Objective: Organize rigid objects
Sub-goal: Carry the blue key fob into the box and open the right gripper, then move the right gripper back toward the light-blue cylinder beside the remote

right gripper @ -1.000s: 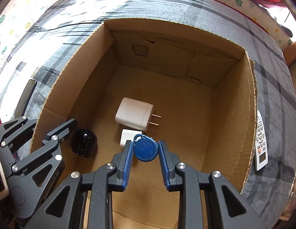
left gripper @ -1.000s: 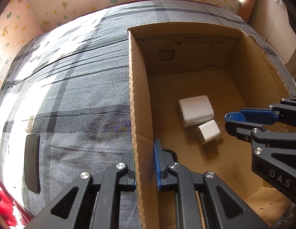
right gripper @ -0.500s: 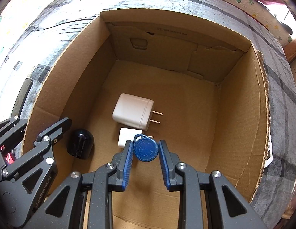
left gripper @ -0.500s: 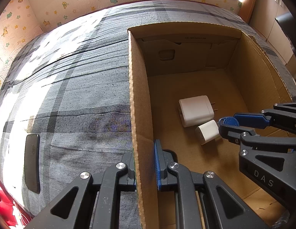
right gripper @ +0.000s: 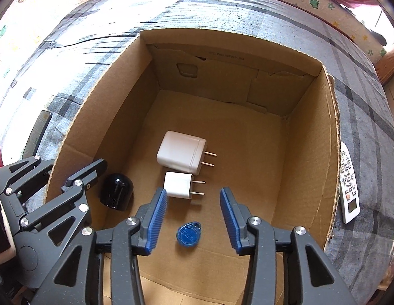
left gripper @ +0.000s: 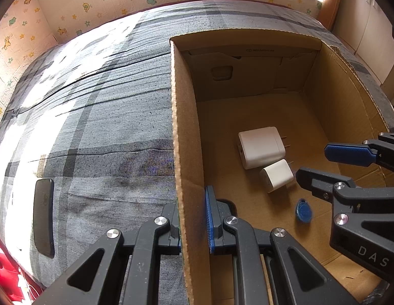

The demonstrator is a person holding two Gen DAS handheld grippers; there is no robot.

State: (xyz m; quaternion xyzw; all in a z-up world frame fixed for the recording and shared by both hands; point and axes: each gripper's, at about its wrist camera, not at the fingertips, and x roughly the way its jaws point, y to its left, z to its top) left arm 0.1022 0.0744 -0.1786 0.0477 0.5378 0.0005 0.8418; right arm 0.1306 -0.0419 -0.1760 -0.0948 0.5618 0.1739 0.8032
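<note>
4 things lie inside the cardboard box point(right gripper: 308, 137): a big white charger point(right gripper: 180, 152), a small white charger point(right gripper: 178, 185), a black dome-shaped thing point(right gripper: 115, 190) and a blue key tag point(right gripper: 188, 233). The box sits on a bed with a gray checked sheet point(left gripper: 100, 127).

My right claw point(right gripper: 194, 216) hangs low in the box, pointing down. Its jaws have just been opening, and now they stand apart. The blue key tag lies flat on the box floor under the gap, and the blue pads point(right gripper: 156, 218) do not touch it. It rests just in front of the small white charger. The 2 chargers lie side by side, prongs pointing right in the right wrist view. The black dome sits in the near left corner, by my other claw.

My left claw point(left gripper: 193, 218) is closed tight on the left wall of the box, 1 finger inside and 1 outside.

Outside the box, a flat black thing point(left gripper: 43, 218) lies on the sheet to the left. A white remote point(right gripper: 349, 185) lies on the sheet to the right, close to the box wall.
</note>
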